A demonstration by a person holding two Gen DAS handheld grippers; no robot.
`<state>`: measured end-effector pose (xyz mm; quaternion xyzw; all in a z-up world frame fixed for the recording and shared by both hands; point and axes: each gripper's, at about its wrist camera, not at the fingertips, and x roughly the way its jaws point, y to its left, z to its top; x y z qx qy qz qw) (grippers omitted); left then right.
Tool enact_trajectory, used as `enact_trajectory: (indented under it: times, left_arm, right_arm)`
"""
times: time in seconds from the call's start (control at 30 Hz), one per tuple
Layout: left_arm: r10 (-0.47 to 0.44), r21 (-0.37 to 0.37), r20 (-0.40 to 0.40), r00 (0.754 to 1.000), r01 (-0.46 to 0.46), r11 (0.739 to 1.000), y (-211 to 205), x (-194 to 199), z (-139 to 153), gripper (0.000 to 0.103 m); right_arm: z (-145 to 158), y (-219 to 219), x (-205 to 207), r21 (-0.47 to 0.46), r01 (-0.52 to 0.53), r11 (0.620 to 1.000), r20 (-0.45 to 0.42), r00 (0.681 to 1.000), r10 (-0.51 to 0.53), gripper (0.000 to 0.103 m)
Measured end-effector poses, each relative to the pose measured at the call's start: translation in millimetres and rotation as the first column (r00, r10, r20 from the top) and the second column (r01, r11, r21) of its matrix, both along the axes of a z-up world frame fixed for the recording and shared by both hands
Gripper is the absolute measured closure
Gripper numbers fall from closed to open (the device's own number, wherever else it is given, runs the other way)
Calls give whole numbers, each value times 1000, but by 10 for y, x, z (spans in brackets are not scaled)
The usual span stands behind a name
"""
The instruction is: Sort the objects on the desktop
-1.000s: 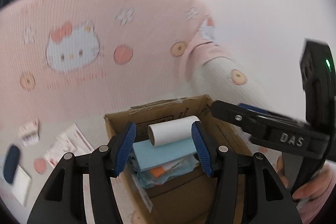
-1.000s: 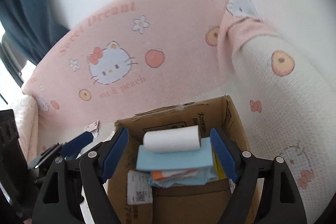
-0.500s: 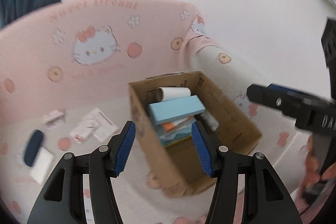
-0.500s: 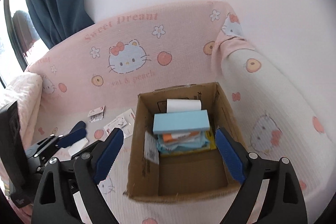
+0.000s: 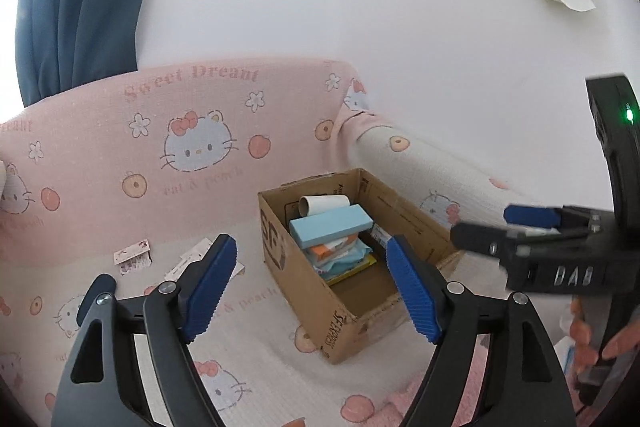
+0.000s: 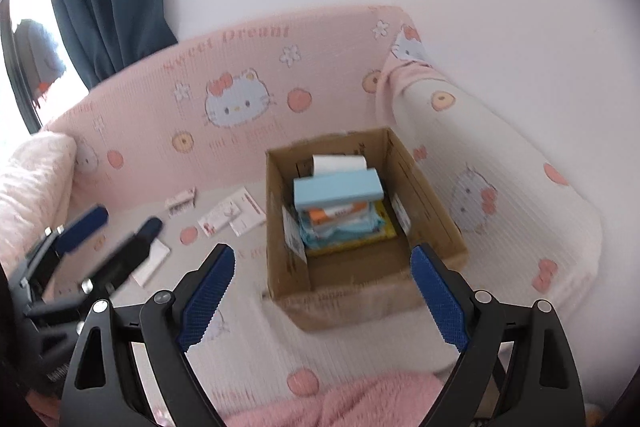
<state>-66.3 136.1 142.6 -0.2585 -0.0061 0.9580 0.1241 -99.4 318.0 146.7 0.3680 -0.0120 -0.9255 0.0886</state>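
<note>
An open cardboard box (image 5: 304,291) (image 6: 360,291) stands on a pink cartoon-cat sofa cover. Inside it, a white roll (image 5: 324,205) (image 6: 340,163) lies at the back. In front of it a light blue box (image 5: 332,227) (image 6: 338,189) tops a stack of papers and packets. My left gripper (image 5: 309,243) hovers back from the box, its jaws opening with nothing between them. My right gripper (image 6: 322,251) is open and empty, also short of the box. Each gripper shows in the other's view: the right gripper (image 5: 486,227) at the right edge, the left gripper (image 6: 126,221) at the left edge.
Paper cards and small packets (image 5: 134,257) (image 6: 232,215) lie on the seat left of the box, beside a white pad (image 6: 154,263). The sofa's armrest (image 6: 480,147) runs along the box's right. A pink fluffy blanket (image 6: 360,399) lies at the near edge. A hand (image 5: 600,339) holds the right gripper.
Both grippers have drawn back and up from the box, which now looks smaller and farther off. The left jaws have spread wider. The roll and blue box stay in the carton.
</note>
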Motion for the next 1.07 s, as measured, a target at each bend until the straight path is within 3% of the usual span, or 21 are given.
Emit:
enact_trajectory:
  times: [0.23, 0.43, 0.87, 1.07]
  left_arm:
    - [-26, 55, 52, 998, 23, 998, 57, 81, -83, 22]
    - [38, 22, 62, 997, -39, 999, 164, 50, -149, 22]
    - [41, -6, 122, 992, -41, 999, 409, -88, -233, 21]
    - [62, 36, 66, 996, -65, 997, 428, -118, -170, 22]
  right_arm:
    - [-122, 112, 176, -26, 32, 999, 70, 997, -30, 14]
    - [-143, 221, 180, -39, 49, 998, 80, 996, -46, 13]
    - [-163, 447, 65, -51, 55, 997, 81, 995, -51, 13]
    - [-211, 536, -58, -75, 64, 995, 102, 993, -56, 12]
